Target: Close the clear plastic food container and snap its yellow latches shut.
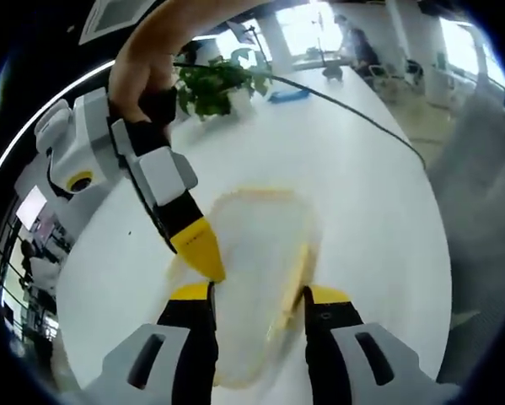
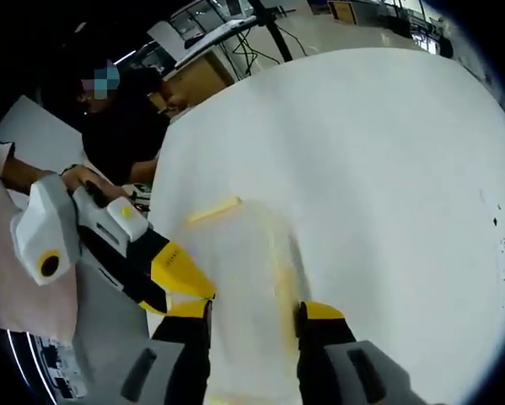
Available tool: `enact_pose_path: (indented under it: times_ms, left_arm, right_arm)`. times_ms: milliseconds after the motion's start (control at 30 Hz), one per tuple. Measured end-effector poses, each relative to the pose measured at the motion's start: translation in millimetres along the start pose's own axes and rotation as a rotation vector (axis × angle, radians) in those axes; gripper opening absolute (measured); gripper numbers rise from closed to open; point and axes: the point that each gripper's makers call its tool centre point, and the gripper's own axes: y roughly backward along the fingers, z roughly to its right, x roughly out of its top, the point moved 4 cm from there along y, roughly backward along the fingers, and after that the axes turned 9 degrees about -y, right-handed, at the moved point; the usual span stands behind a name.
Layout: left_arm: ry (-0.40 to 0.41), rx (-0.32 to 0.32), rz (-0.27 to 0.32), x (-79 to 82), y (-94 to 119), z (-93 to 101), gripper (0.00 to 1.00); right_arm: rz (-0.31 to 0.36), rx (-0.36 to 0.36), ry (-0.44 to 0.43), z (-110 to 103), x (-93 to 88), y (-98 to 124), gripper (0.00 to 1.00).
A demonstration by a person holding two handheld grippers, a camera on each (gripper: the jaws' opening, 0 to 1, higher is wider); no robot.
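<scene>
White round table (image 1: 362, 169): one clear container (image 1: 260, 253) with yellow latches, blurred, apparently two visible, lying between both grippers. Left gripper (image 1: 256, 299), jaws apart, straddling the container's near end. Right gripper (image 2: 252, 312), jaws apart, likewise straddling it. One potted plant (image 1: 214, 84) at the far edge.

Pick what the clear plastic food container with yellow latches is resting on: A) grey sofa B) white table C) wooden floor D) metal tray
B: in the left gripper view the clear plastic food container with yellow latches lies on the white table, between the left gripper jaws, with the right gripper tip at its edge.
</scene>
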Motion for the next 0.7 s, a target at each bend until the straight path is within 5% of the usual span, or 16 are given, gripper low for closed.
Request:
enact_pose_path:
  times_ms: [267,300,367,700]
  left_arm:
    - [-0.029,0.044,0.004,-0.4,-5.9,4.8,0.34]
    - [-0.082,0.065,-0.015,0.2,-4.1,3.5,0.34]
    - [-0.023,0.042,-0.004,1.5,-3.0,2.6,0.35]
    - [0.014,0.028,-0.001,0.4,-0.9,-1.5,0.35]
  right_arm:
    - [0.025,-0.035,0.009,-2.2,-1.9,1.3,0.38]
    - [0.029,-0.039,0.010,-2.9,-2.5,1.1,0.38]
    - [0.044,-0.045,0.010,-3.1,-2.9,1.7,0.38]
    - [0.104,-0.128,0.045,-8.7,-3.1,4.5,0.39]
